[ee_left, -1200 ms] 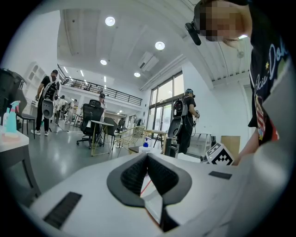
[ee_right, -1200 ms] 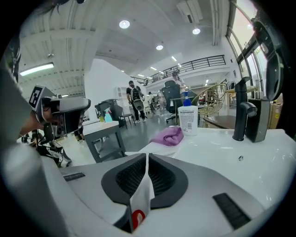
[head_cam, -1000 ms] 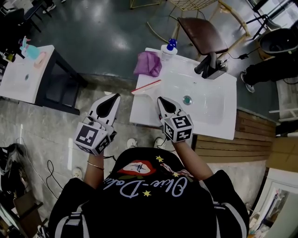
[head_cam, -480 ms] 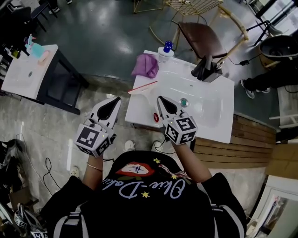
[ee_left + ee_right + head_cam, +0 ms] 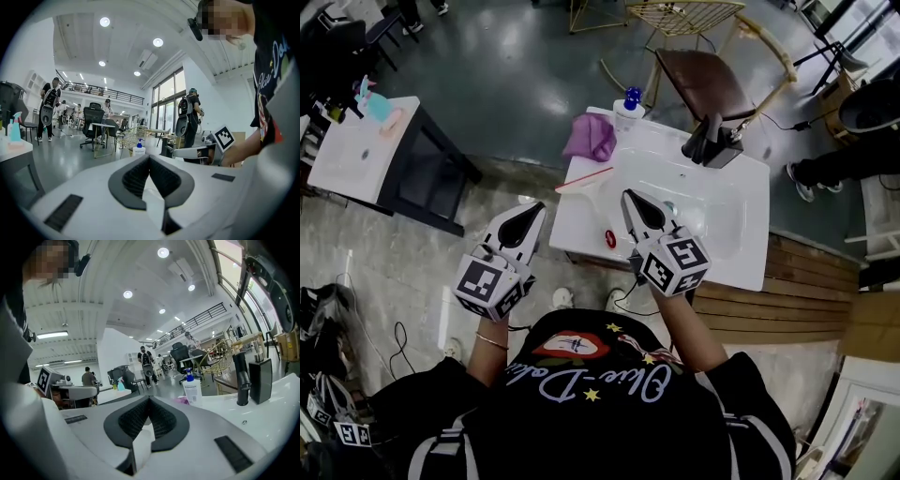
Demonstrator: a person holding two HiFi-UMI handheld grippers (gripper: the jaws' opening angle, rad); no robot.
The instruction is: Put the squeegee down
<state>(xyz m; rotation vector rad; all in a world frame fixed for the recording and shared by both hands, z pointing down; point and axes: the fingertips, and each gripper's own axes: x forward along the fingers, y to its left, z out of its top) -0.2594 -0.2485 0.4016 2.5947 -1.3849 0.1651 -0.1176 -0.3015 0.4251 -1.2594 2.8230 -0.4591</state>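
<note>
The squeegee, a thin red and white strip, lies flat on the left rim of the white sink, held by nothing. My right gripper hangs over the sink's front part, shut and empty, a little to the right of and nearer than the squeegee. In the right gripper view its pads meet with nothing between them. My left gripper hovers over the floor left of the sink, also shut and empty, its pads touching.
A purple cloth and a soap bottle with a blue pump stand at the sink's back left, a black faucet at the back. A small red object lies on the front rim. A chair stands behind, a white side table far left.
My right gripper has lifted up from the sink's front edge, and the small red object has come into sight beside it. The left gripper has barely shifted. The squeegee stays where it lay.
</note>
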